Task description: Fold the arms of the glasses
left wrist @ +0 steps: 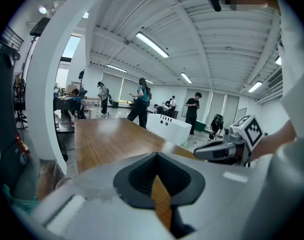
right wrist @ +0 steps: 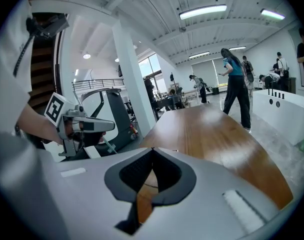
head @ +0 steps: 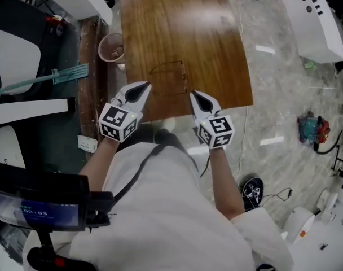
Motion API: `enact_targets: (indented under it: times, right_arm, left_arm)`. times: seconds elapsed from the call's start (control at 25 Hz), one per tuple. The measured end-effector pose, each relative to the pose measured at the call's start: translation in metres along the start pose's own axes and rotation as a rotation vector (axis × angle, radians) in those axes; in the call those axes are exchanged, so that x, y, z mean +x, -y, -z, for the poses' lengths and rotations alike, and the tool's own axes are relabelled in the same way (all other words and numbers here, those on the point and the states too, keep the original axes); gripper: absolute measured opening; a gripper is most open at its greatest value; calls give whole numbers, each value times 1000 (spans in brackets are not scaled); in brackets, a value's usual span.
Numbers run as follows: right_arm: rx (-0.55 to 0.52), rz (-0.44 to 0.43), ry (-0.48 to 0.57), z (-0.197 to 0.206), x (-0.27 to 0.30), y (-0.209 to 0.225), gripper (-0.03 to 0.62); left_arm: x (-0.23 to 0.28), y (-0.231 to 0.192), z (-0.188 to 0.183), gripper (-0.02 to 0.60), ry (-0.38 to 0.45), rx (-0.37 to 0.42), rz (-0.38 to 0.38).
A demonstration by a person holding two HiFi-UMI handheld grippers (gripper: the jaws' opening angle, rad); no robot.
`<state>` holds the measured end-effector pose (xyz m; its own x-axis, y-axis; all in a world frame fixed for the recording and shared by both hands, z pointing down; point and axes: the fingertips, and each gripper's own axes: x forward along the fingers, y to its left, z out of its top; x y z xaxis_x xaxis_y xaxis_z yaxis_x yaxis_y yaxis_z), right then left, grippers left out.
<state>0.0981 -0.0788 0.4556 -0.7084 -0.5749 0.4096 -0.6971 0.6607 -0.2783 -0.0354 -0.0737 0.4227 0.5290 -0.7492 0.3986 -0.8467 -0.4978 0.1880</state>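
Thin wire-framed glasses [head: 170, 64] lie on the brown wooden table [head: 177, 21] near its front edge, arms spread out. My left gripper [head: 144, 85] hovers just left of them over the table's front edge, jaws shut and empty. My right gripper [head: 193, 94] sits just right of them, also shut with nothing in it. Both point away from me toward the glasses without touching them. In the left gripper view the closed tips [left wrist: 157, 154] meet, and the right gripper [left wrist: 217, 151] shows beside them. In the right gripper view the tips [right wrist: 152, 149] meet too.
A paper cup [head: 111, 48] stands on a dark side bench left of the table. A green-handled tool [head: 53, 78] lies further left. A white unit [head: 312, 16] stands to the right, with a colourful object [head: 312, 129] on the floor. People [left wrist: 139, 104] stand beyond the table.
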Motion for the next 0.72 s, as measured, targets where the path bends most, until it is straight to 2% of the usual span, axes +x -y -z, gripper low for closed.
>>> enact_targets:
  times: [0.24, 0.72]
  right_arm:
    - [25, 39, -5, -1, 19, 11, 9]
    - [68, 166, -48, 8, 47, 27, 18]
  left_arm:
    - [13, -18, 6, 5, -23, 2, 13]
    - [46, -45, 13, 5, -96, 23, 118]
